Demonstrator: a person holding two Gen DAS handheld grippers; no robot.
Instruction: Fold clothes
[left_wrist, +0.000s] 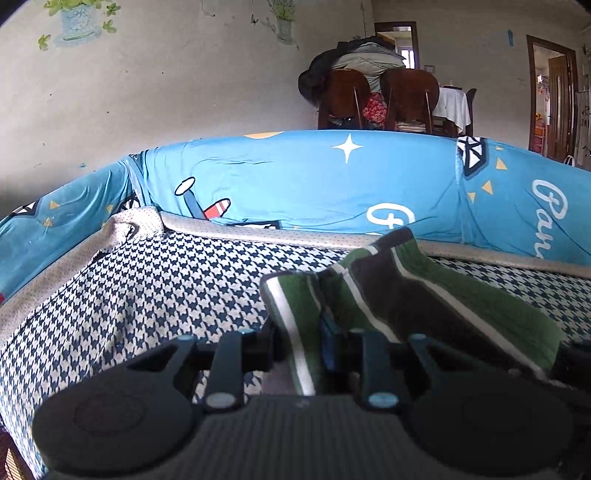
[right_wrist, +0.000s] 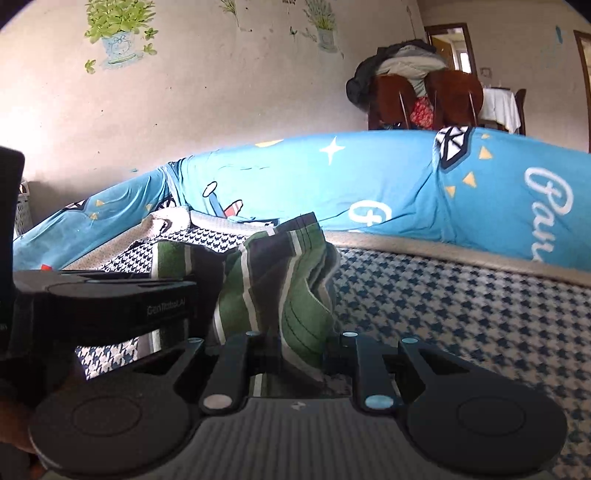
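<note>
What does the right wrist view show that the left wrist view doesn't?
Right wrist only: the left tool seen from the side, and a white basket at the far left. Left wrist only: a second doorway on the right. Both: the green striped garment clamped in each tool, the houndstooth seat cover, the blue sofa back and the chairs.

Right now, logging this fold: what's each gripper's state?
Left gripper: closed on the striped garment.
Right gripper: closed on the same striped garment.
</note>
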